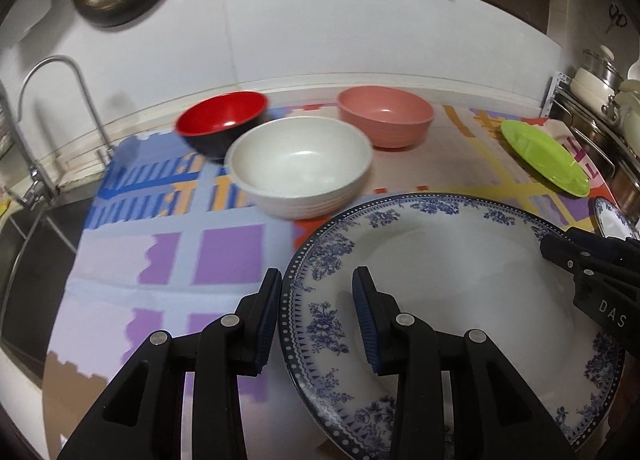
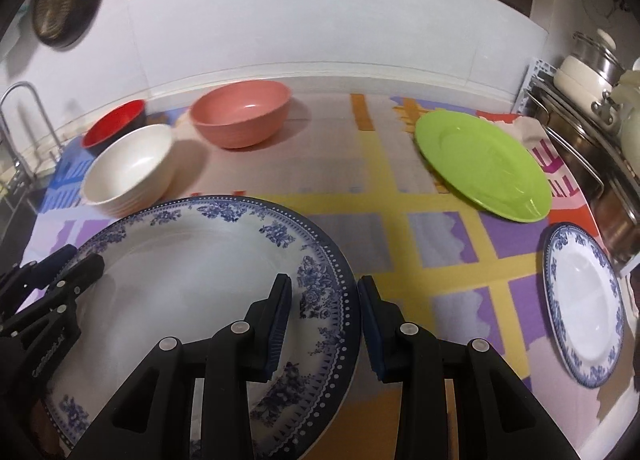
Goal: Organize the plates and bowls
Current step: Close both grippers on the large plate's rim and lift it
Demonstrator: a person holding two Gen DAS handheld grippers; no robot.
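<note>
Three bowls (image 2: 240, 116) stand in the upper left; three plates: each gripper, left (image 1: 318, 316) and right (image 2: 324, 318), clamps the big plate (image 2: 192, 260).

The right gripper (image 2: 323, 310) clamped the rim of a large blue-floral white china plate (image 2: 192, 260) at six o'clock, with the left gripper (image 2: 82, 258) gripping its nine o'clock edge. A round lime-green plate (image 2: 484, 164) lay at two o'clock, a smaller blue-rimmed white plate (image 2: 584, 296) at four, and pink (image 2: 242, 116), white (image 2: 128, 172) and red (image 2: 114, 128) bowls toward eleven.
</note>
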